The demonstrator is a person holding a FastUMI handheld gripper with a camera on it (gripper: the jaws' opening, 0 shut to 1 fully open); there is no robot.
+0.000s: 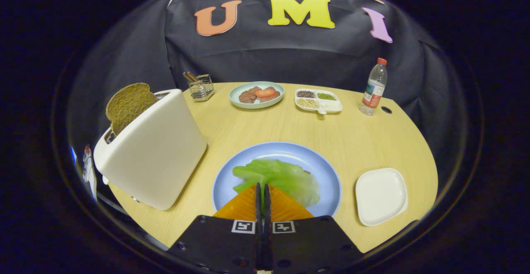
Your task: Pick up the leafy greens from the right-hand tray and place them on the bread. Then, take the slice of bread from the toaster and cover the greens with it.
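The gripper is seen from behind, its two fingers pressed together along their length with nothing held between them, their tips reaching over the near edge of the leafy greens. The greens lie spread on a round blue plate, just ahead of and partly under the fingertips; a thin brown edge shows at their right border, but whether it is bread cannot be told. The plate sits on a light wooden table with a curved far edge. To the right of the plate, apart from it, stands a white square tray with rounded corners, with nothing on it. To the left of the plate, close beside it, is a white toaster, tilted in this view, with a brown slice of bread standing upright in its slot and rising well above the top. Beyond the fingers, near the far edge of the table, lie a pale green plate carrying dark brown slices and a red slice, and to its right a white divided dish with dark, green and pale grains in separate compartments. Left of the green plate stands a small wire holder with brown sticks in it. At the far right stands an upright clear bottle with a red cap, beside a dark hole in the tabletop.
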